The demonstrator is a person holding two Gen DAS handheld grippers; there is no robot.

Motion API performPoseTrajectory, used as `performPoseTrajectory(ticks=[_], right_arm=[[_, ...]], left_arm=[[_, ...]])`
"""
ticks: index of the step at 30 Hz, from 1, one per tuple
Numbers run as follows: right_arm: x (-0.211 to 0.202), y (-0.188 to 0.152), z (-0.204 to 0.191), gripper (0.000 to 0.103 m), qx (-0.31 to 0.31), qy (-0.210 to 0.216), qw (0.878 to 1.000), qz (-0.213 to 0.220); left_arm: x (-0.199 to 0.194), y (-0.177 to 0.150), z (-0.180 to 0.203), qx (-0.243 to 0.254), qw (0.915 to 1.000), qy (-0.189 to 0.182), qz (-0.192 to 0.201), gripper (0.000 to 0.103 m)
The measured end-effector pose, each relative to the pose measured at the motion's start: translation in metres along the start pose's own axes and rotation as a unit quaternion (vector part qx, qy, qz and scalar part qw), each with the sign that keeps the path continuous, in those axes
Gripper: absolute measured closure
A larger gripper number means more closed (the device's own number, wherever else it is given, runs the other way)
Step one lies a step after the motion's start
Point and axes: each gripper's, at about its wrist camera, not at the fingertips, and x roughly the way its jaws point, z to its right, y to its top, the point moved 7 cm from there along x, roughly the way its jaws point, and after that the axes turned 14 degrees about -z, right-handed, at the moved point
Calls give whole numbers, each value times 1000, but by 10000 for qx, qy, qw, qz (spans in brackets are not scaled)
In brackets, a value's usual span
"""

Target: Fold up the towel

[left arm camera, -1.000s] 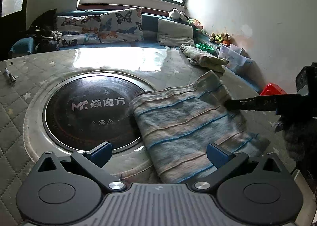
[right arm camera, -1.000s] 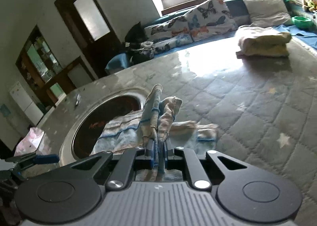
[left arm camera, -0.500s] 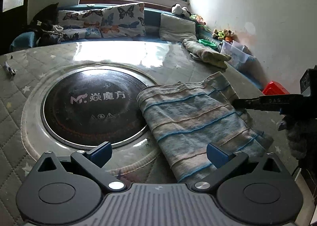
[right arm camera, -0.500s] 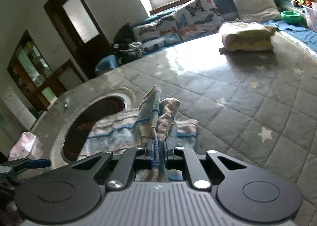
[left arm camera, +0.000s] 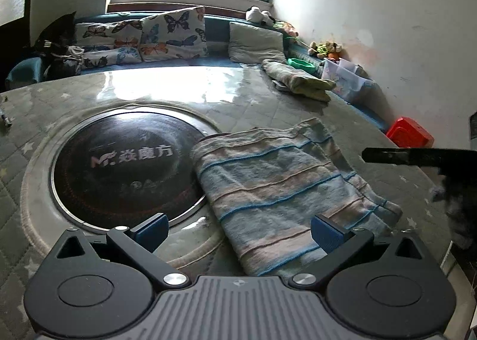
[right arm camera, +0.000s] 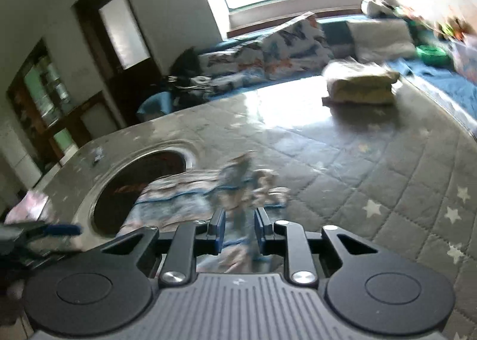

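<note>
Quilted table [left arm camera: 253, 107], window-lit room, cushioned bench [left arm camera: 214, 30]

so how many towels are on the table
2: the striped towel lies beside the round dark hob, partly over its rim; a folded pale towel sits at the table's far edge by the bench. More may be out of view.

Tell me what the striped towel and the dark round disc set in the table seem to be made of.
Striped towel: looks like soft woven cotton or terry; it is matte, limp and creased, with raised blue and tan stripes. Dark round disc: likely glass or glass-ceramic; it is glossy black, mirrors the window light, carries white printed lettering, and sits in a shiny metal-looking ring.
</note>
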Motion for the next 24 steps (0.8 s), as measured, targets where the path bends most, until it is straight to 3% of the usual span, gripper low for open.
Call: performPoseTrajectory(ticks=[5,12,15,21,24], right_arm=[[-7,-23,-13,82,-199,-29,9996,-194],[-7,-56,-2,84,286,-16,9987,-414],[-10,-59,-4,93,338,46,9988,-346],[-24,-58,-17,94,315,332,9987,-214],[-17,-67,-11,94,470,333,9977,-352]], left_arm=[[6,-6,14,261,9996,-82,-66,0],[9,-13,17,381,9991,-95,-138,0],[10,-14,15,373,9992,-69,-156,0],[10,-16,7,362,9992,44,-165,0],[12,-15,5,389,9990,119,-199,0]])
